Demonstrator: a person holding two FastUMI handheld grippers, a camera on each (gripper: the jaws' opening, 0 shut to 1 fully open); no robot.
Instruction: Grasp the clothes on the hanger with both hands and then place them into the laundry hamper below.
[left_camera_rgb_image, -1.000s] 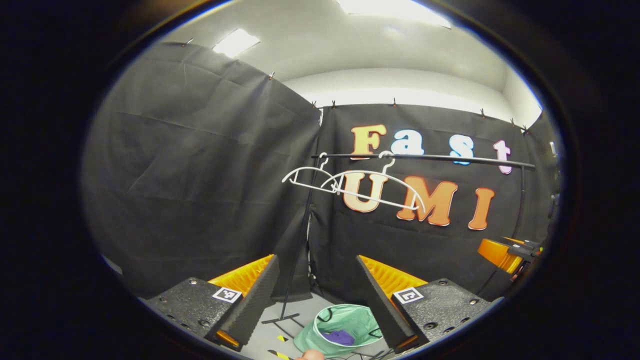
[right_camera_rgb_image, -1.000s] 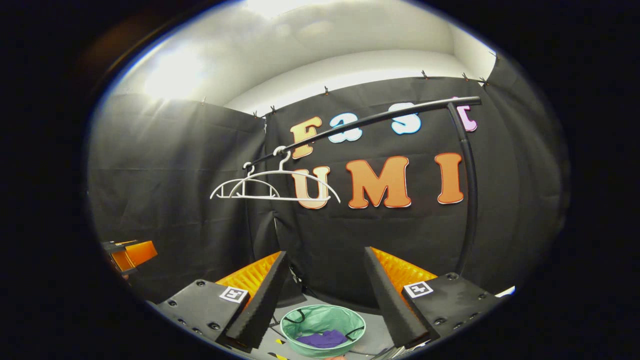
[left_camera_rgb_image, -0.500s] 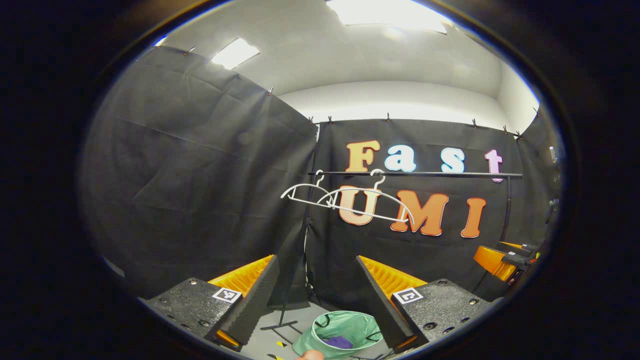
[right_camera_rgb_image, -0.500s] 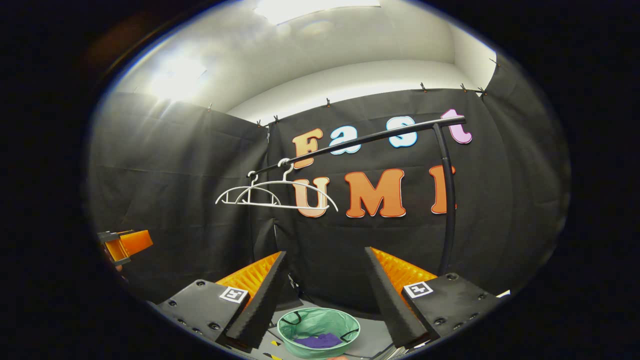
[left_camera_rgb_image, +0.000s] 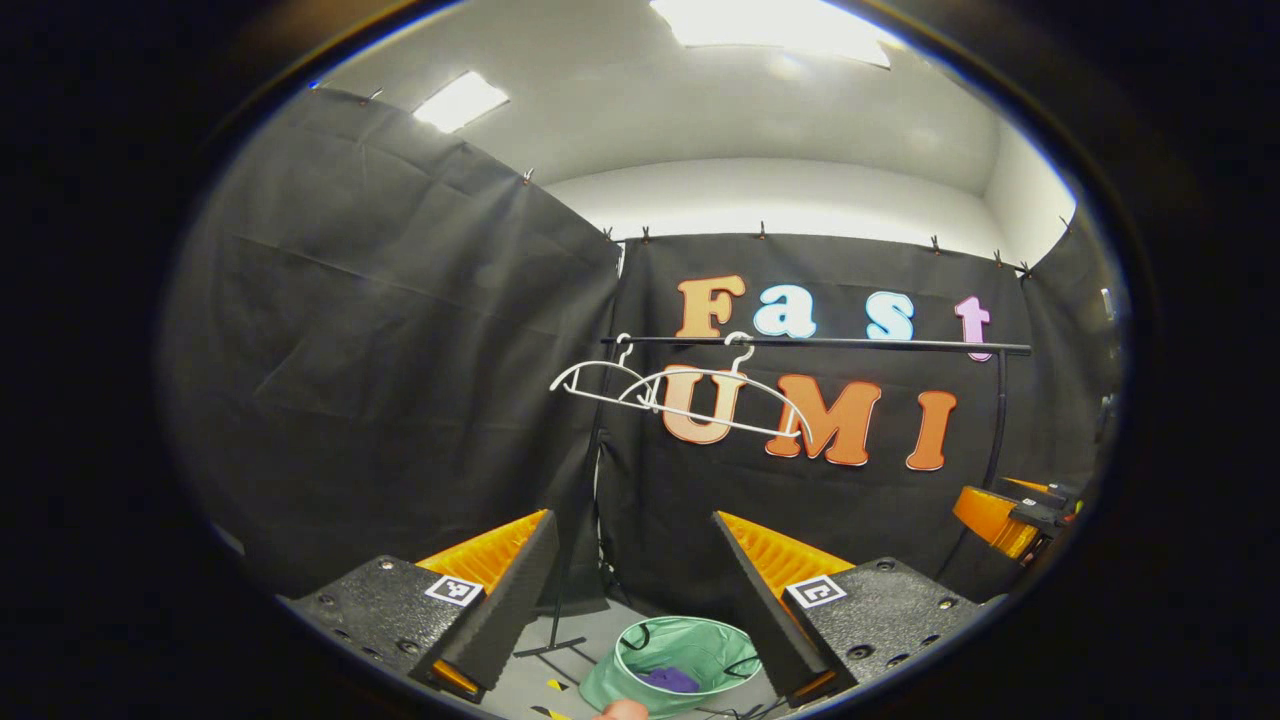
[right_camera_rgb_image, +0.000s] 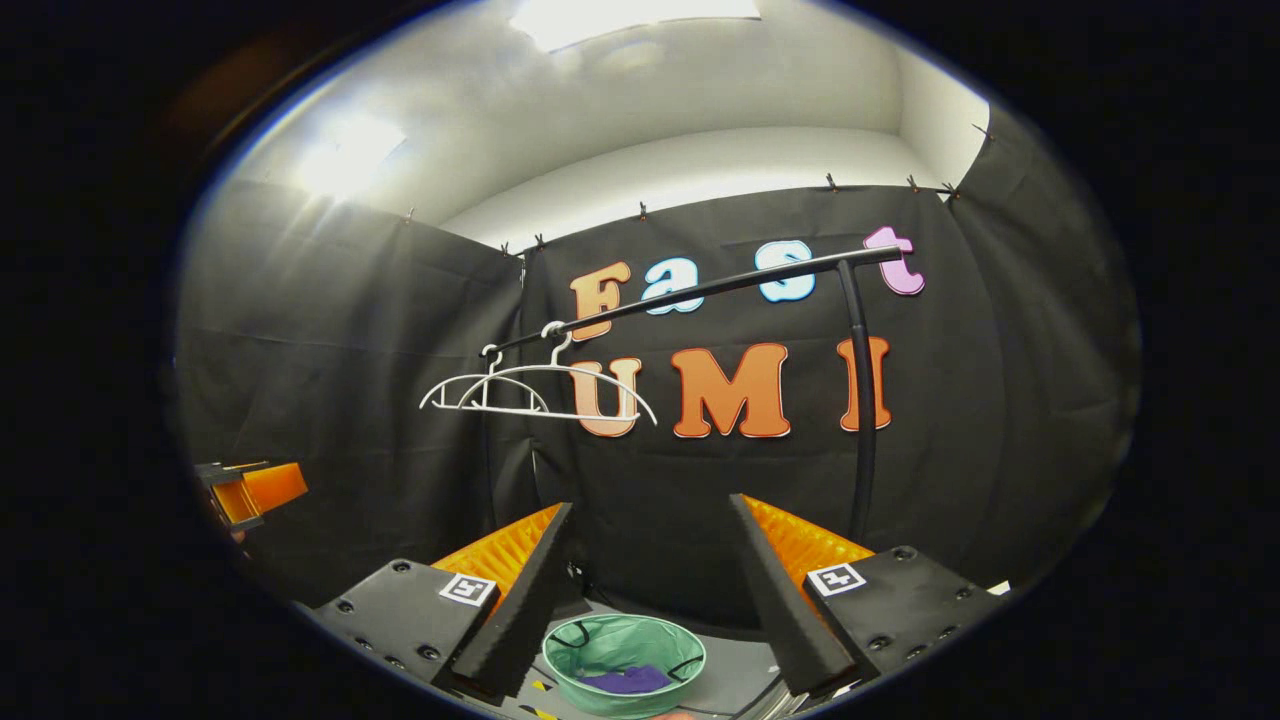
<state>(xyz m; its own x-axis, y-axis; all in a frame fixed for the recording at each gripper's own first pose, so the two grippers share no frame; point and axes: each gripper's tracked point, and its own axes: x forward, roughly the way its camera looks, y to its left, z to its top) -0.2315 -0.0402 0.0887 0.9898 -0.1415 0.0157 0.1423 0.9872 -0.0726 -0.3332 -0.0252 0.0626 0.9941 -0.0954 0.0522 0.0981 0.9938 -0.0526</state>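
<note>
While both my hand-held grippers, left (left_camera_rgb_image: 630, 560) and right (right_camera_rgb_image: 650, 545), gape empty, the purple garment (right_camera_rgb_image: 628, 681) already lies in the hamper (right_camera_rgb_image: 560, 660), below the bare hangers (right_camera_rgb_image: 540, 392) and nearer the right one.

Two white hangers (left_camera_rgb_image: 690, 393) hang bare & side by side on the black rail (left_camera_rgb_image: 850, 344), near its left end; in right gripper view the hangers (right_camera_rgb_image: 535, 390) overlap, hooks over the rail (right_camera_rgb_image: 700, 290). Laundry hamper (left_camera_rgb_image: 640, 655): round, light green, soft-walled w/ dark loop handles, stands open on the grey floor below & in front of the rail. Purple garment (left_camera_rgb_image: 668, 680) lies crumpled inside at the bottom; right gripper view shows the hamper (right_camera_rgb_image: 575, 650) w/ the garment (right_camera_rgb_image: 625, 682) toward its near side.
</note>
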